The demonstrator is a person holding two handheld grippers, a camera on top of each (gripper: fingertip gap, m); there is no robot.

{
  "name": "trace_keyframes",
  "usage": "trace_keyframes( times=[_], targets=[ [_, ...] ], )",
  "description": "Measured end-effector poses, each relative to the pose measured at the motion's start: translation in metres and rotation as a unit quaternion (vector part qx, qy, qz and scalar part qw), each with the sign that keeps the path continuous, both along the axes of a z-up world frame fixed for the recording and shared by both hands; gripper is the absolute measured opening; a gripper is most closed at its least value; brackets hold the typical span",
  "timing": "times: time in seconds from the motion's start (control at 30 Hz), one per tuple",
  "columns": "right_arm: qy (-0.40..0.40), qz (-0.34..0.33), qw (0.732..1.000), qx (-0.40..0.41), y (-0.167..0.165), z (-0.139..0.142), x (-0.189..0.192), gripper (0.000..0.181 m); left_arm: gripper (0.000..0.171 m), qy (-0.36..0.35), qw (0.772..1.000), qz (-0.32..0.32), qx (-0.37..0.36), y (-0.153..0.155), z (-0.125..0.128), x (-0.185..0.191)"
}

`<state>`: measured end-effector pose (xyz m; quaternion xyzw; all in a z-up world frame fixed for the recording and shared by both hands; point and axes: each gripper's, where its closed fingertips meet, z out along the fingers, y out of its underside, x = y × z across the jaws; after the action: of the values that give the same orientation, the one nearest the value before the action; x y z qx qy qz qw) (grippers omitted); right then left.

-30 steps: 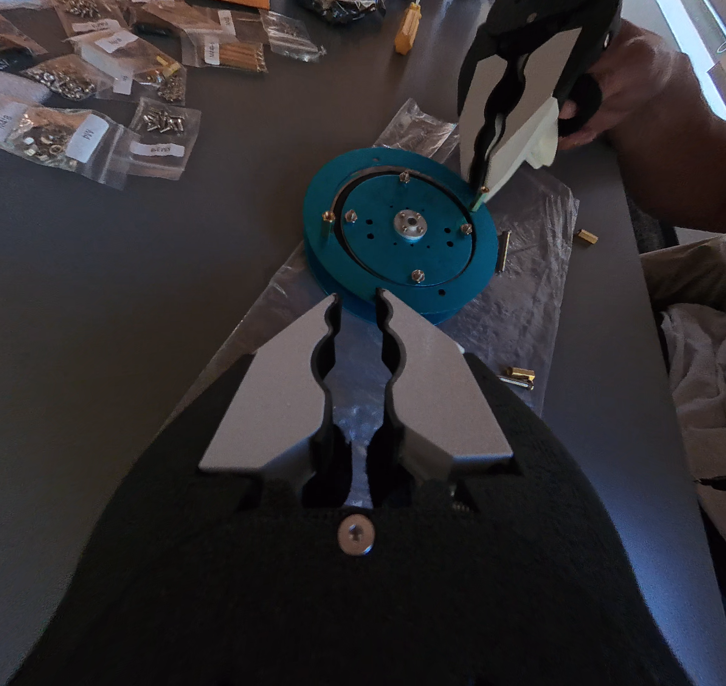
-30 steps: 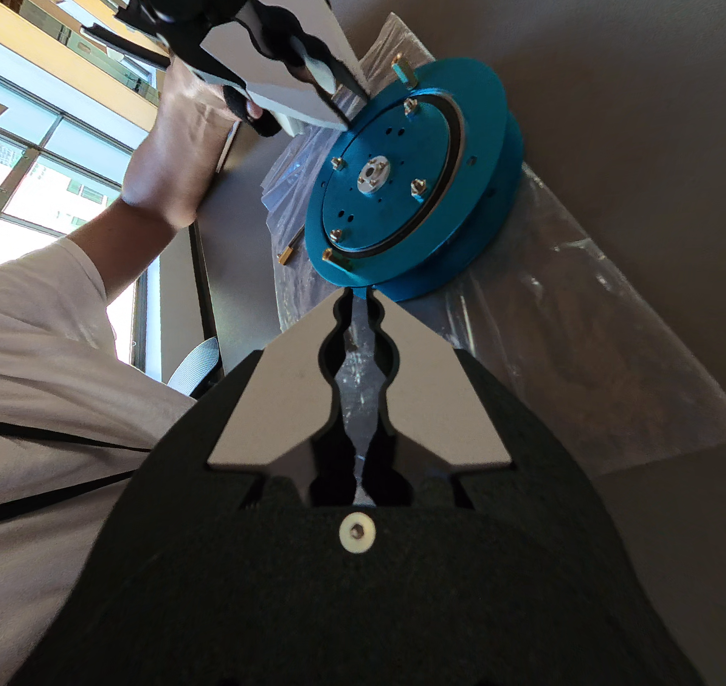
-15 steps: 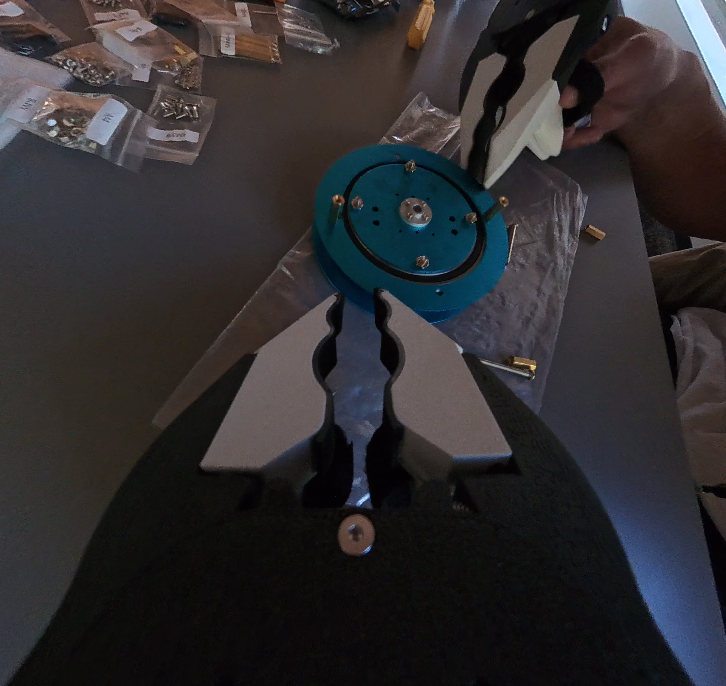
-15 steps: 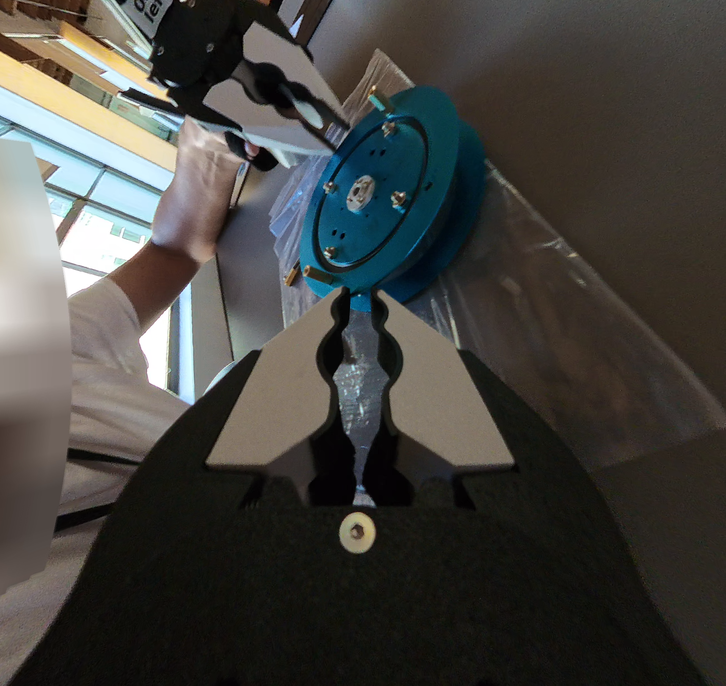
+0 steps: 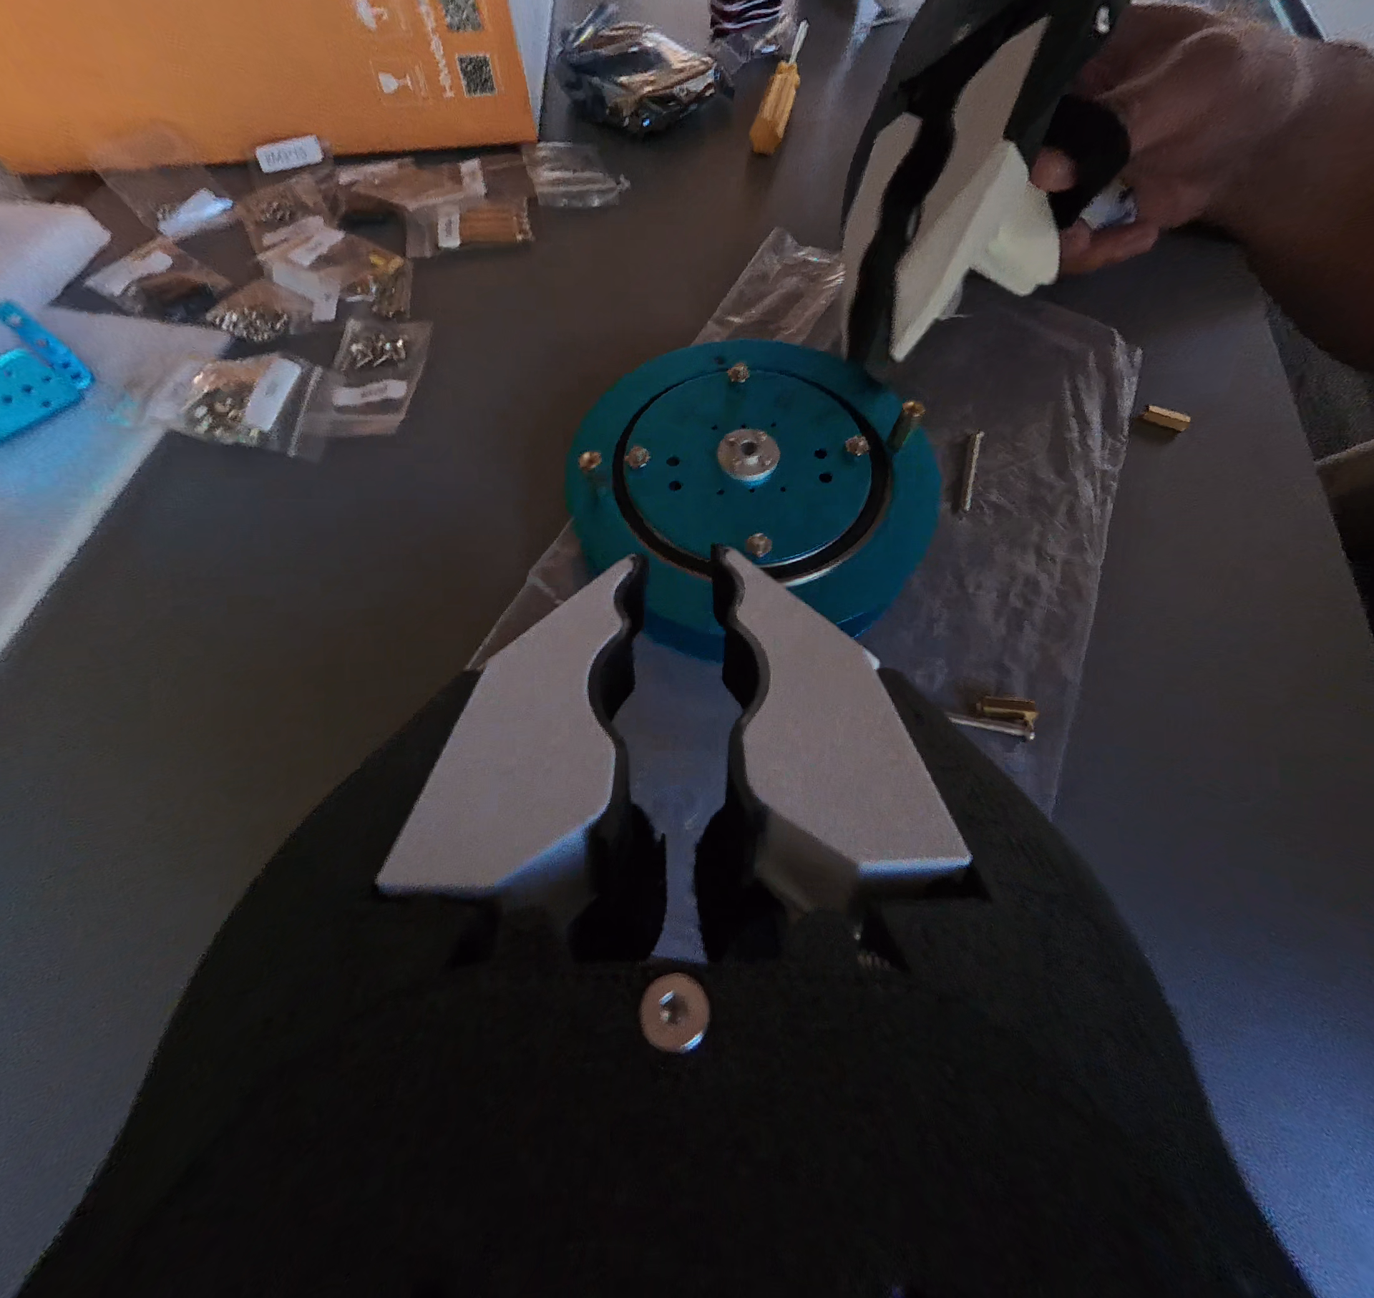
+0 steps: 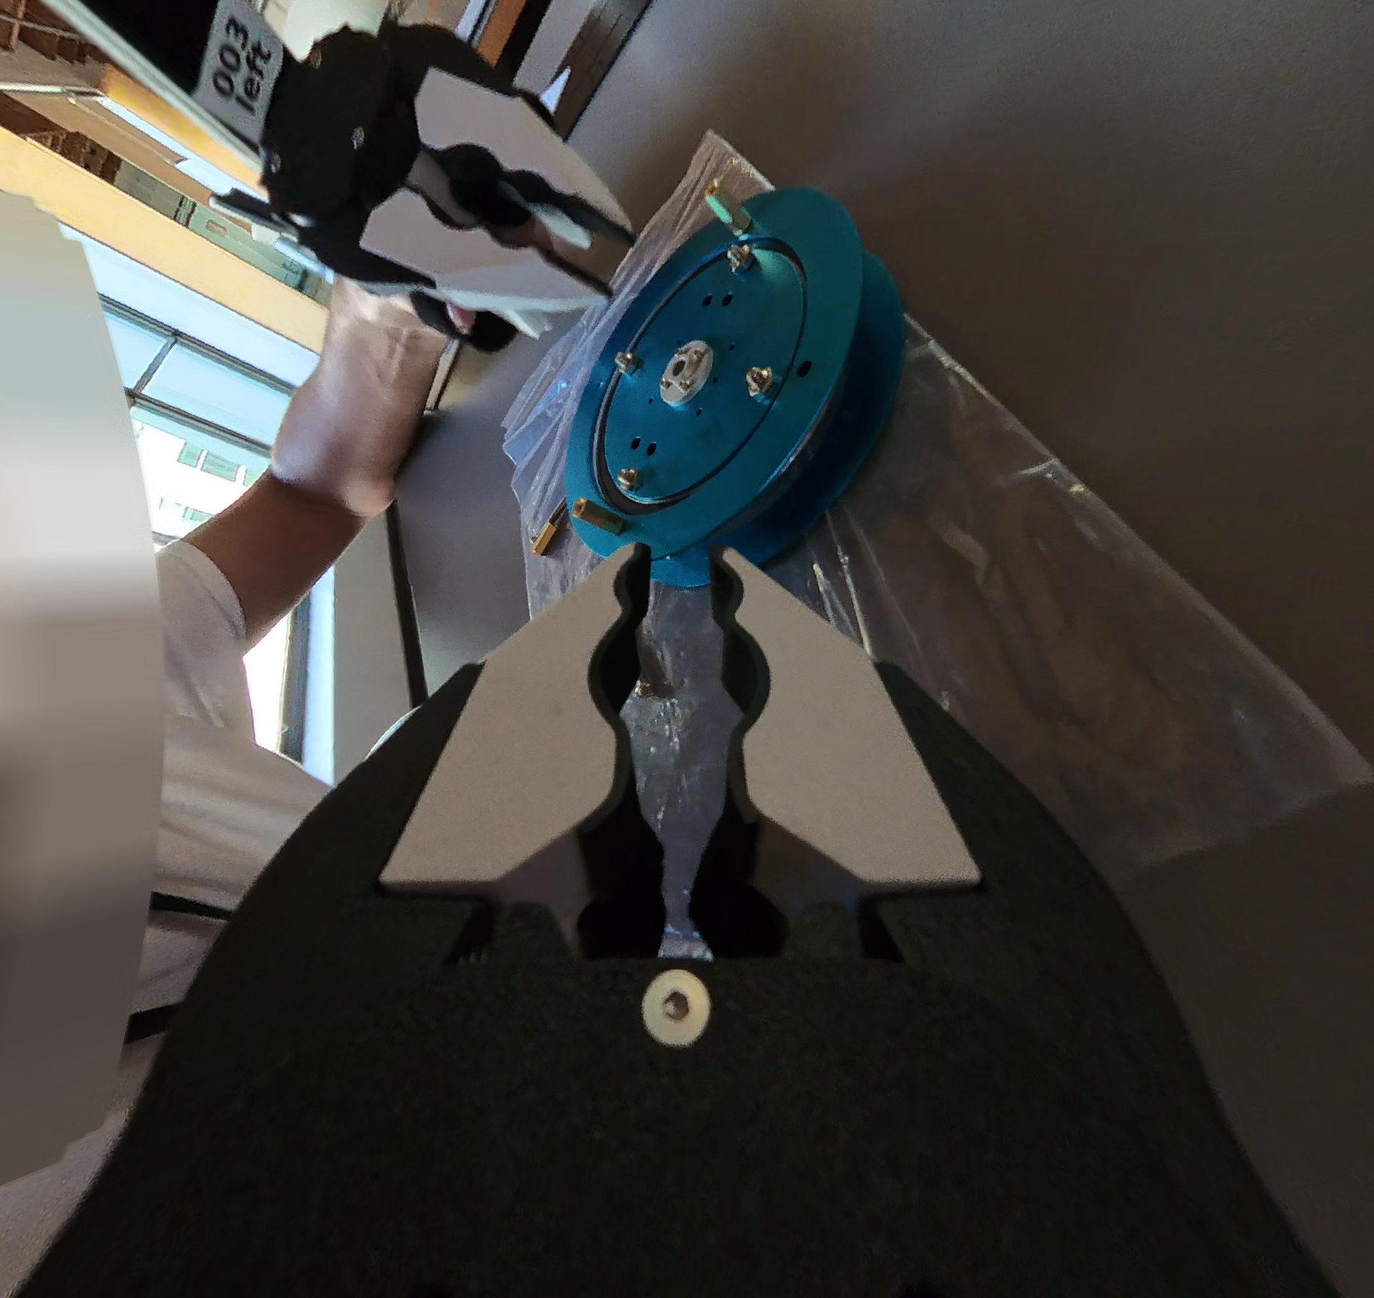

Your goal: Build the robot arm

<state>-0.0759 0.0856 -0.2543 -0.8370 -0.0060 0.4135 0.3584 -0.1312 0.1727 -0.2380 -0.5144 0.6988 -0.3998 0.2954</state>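
A dark grey table [image 5: 223,630] spreads beneath both tongs. Left of the right-hand tongs, bright windows [image 6: 201,444] with pale frames let in daylight, under a wooden beam [image 6: 149,229].

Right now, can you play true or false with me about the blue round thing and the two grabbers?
1. The blue turntable sits on a clear plastic bag. True.
2. The left gripper is clamped on a screwdriver. False: its jaws are apart and empty.
3. Two brass standoffs stand upright on the turntable's outer ring. True.
4. The right gripper holds a brass standoff. False: nothing is between its jaws.
5. The orange box lies on top of the turntable. False: it lies beyond the small parts bags.
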Motion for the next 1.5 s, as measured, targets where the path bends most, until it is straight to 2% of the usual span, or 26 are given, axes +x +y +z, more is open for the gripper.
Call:
trace_keyframes(
  times=[0.07,0.2,0.37,0.43,0.53,0.63,0.7,0.77,0.8,0.83,0.9,0.97,1.07,1.13,1.2,1.33,1.37,1.5],
  targets=[
    [-0.026,-0.016,0.999,0.031,-0.002,0.005,0.006,0.014,0.018,-0.018,0.999,-0.026,0.023,-0.017,0.002,0.001],
    [-0.127,-0.039,0.984,0.119,-0.004,0.015,0.010,0.016,0.019,-0.058,0.995,-0.054,0.065,-0.054,0.012,0.006],
    [-0.238,-0.003,0.958,0.162,-0.007,0.011,-0.009,0.023,0.020,-0.061,0.996,-0.033,0.054,-0.078,0.020,0.018],
    [-0.297,-0.018,0.938,0.181,-0.008,0.011,-0.013,0.026,0.020,-0.045,0.997,-0.034,0.044,-0.084,0.017,0.022],
    [-0.384,-0.077,0.898,0.202,-0.015,0.014,-0.010,0.035,0.020,-0.025,0.998,-0.030,0.051,-0.085,0.010,0.030],
    [-0.434,-0.155,0.861,0.216,-0.025,0.037,0.003,0.018,0.017,-0.013,0.998,-0.038,0.057,-0.086,0.004,0.034],
    [-0.448,-0.181,0.847,0.223,-0.032,0.054,0.008,0.015,0.017,-0.004,0.997,-0.046,0.070,-0.087,-0.001,0.034],
    [-0.424,-0.179,0.864,0.205,-0.041,0.052,0.002,0.018,0.014,0.001,0.995,-0.050,0.086,-0.086,-0.005,0.035],
    [-0.400,-0.168,0.881,0.190,-0.046,0.044,-0.005,0.023,0.006,0.004,0.995,-0.054,0.090,-0.086,-0.007,0.034],
    [-0.374,-0.150,0.898,0.176,-0.052,0.032,-0.016,0.032,0.006,0.004,0.994,-0.056,0.091,-0.087,-0.007,0.034],
    [-0.362,-0.117,0.912,0.156,-0.063,0.010,-0.032,0.047,0.006,0.002,0.994,-0.055,0.091,-0.086,-0.008,0.034],
    [-0.366,-0.132,0.909,0.147,-0.071,0.001,-0.032,0.046,0.005,0.006,0.995,-0.059,0.086,-0.088,-0.008,0.033],
    [-0.352,-0.137,0.910,0.173,-0.070,0.009,-0.040,0.039,0.005,0.000,0.995,-0.061,0.081,-0.089,-0.004,0.032],
    [-0.368,-0.146,0.899,0.187,-0.061,0.018,-0.039,0.037,0.005,-0.007,0.996,-0.059,0.061,-0.088,0.003,0.033],
    [-0.384,-0.156,0.885,0.212,-0.046,0.026,-0.038,0.027,0.005,-0.009,0.997,-0.058,0.043,-0.087,0.007,0.033],
    [-0.417,-0.169,0.874,0.185,-0.019,0.019,-0.029,0.020,0.004,-0.012,0.998,-0.052,0.018,-0.084,0.014,0.034],
    [-0.411,-0.173,0.876,0.184,-0.014,0.019,-0.029,0.017,0.004,-0.014,0.999,-0.050,0.012,-0.083,0.017,0.034],
    [-0.379,-0.172,0.891,0.184,-0.002,0.021,-0.034,0.025,0.004,-0.020,0.998,-0.048,-0.021,-0.080,0.031,0.036]
  ],
)
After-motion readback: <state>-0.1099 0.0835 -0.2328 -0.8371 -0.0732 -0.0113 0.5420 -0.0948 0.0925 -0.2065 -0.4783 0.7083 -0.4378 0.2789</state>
